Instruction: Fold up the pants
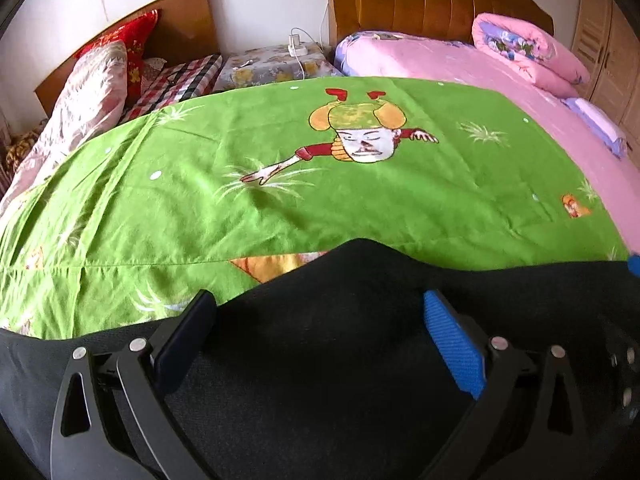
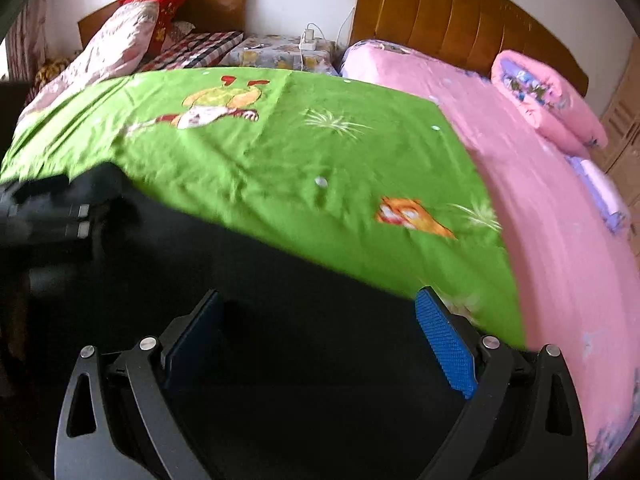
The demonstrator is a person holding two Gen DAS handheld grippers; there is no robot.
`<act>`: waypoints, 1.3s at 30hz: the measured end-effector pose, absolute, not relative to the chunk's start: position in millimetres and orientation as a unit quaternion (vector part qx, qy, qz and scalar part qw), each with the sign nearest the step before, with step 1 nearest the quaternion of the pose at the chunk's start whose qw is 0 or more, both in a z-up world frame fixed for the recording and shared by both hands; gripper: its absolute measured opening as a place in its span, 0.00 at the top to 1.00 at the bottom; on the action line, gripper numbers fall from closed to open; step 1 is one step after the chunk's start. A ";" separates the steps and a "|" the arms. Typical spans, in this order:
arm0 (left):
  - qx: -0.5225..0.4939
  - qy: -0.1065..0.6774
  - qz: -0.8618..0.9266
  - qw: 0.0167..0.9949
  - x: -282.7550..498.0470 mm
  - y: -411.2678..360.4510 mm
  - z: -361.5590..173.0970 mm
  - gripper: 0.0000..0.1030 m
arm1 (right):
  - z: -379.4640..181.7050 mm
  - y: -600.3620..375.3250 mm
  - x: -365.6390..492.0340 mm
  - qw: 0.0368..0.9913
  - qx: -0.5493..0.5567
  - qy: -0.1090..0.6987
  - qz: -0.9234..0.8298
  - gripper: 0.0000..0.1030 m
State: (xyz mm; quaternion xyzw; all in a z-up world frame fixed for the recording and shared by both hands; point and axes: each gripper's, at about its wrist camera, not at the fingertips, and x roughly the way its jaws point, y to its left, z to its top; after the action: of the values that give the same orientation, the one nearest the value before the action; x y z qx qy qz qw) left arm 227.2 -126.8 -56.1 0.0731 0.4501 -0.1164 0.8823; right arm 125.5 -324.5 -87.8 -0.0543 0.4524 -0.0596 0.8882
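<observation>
Left gripper (image 1: 320, 320) is hovering with its jaws spread wide over the black pants (image 1: 340, 360), gripping nothing, and the right gripper (image 2: 320, 320) is gaping just as wide above the same dark cloth. The pants are lying across the near edge of the green cartoon sheet (image 1: 280, 200), with the pink bed (image 1: 520, 80) sitting beyond.

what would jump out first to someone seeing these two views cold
The bright green cartoon sheet spread over the bed fills the middle of both views, with a big upside-down cartoon figure printed near its far edge. In front, dark pants lie across the near edge, with the open left gripper and open right gripper poised over them. To the right lies a pink bed with a rolled pink quilt.
</observation>
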 end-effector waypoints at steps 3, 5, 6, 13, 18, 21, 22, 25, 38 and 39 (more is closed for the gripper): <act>0.027 0.421 -0.135 0.897 221.2 -108.2 -43.8 0.03 | -83.4 -327.4 107.6 0.891 -0.054 0.446 -0.060 0.10; -0.002 0.396 -0.148 0.906 212.9 -95.7 -32.1 0.03 | -78.8 -327.7 93.7 0.895 -0.054 0.438 -0.059 0.10; -0.009 0.383 -0.147 0.912 206.2 -88.8 -25.0 0.02 | -76.2 -327.5 86.8 0.896 -0.057 0.435 -0.061 0.10; 0.038 0.360 -0.132 0.923 137.3 -29.2 4.1 0.02 | -75.1 -316.1 70.0 0.899 -0.064 0.429 -0.059 0.10; 0.049 0.393 -0.083 0.914 104.5 45.7 -12.9 0.02 | -86.1 -311.2 61.5 0.893 -0.048 0.443 -0.053 0.10; 0.029 0.416 -0.053 0.907 93.1 96.6 -25.9 0.02 | -94.2 -319.1 48.5 0.887 -0.023 0.457 -0.062 0.10; 0.021 0.424 -0.039 0.904 92.3 114.6 -31.2 0.02 | -96.3 -321.6 44.6 0.886 -0.018 0.459 -0.064 0.10; 0.004 0.453 -0.009 0.892 94.9 155.7 -47.3 0.02 | -104.4 -332.9 27.9 0.887 -0.005 0.458 -0.062 0.10; -0.031 0.446 0.027 0.894 99.5 198.2 -37.0 0.02 | -52.4 -188.4 79.6 0.895 -0.057 0.435 0.077 0.07; -0.045 0.444 0.030 0.894 97.4 206.0 -35.5 0.02 | -53.3 -164.8 87.4 0.892 -0.073 0.435 0.099 0.07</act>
State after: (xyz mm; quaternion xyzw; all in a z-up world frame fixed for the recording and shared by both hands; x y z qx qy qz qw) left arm 97.4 206.0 -35.5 -0.0449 0.4441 0.0302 0.8944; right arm 87.4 -164.8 -53.3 -0.0731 0.4351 0.0990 0.8919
